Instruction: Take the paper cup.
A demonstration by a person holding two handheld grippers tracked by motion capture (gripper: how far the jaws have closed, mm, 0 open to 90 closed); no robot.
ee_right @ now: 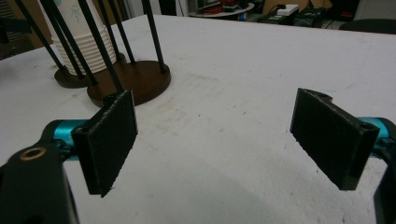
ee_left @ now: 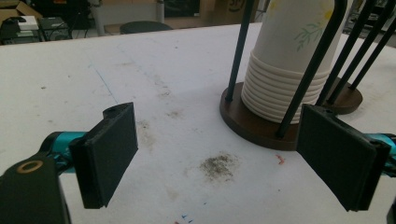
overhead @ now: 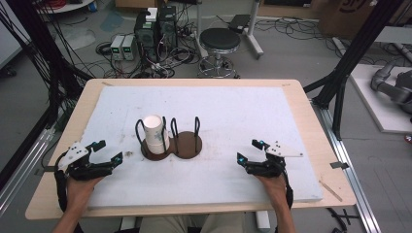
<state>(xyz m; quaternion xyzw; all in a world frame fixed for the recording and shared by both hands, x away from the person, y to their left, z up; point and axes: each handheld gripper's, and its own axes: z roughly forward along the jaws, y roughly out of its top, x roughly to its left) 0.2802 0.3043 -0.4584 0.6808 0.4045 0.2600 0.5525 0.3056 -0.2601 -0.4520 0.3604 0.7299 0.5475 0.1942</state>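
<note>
We note a stack of paper cups (ee_left: 292, 60), matt white with a faint printed leaf motif and ribbed rolled rims at the base. The holder base (ee_left: 254, 123) looks like dark brown wood with a smooth, low-sheen finish; its upright rods (ee_left: 239, 51) are thin black metal, slightly glossy. The desk (overhead: 311, 131) has a pale wood edge, covered by a white board (overhead: 233, 111), matt, slightly rough and stained with grey smudges. The fingers (ee_right: 109, 140) of the right gripper (overhead: 250, 150) are matt black with a finely textured face, on glossy teal mounts. The left gripper (overhead: 108, 151) carries a light grey matt plate.
</note>
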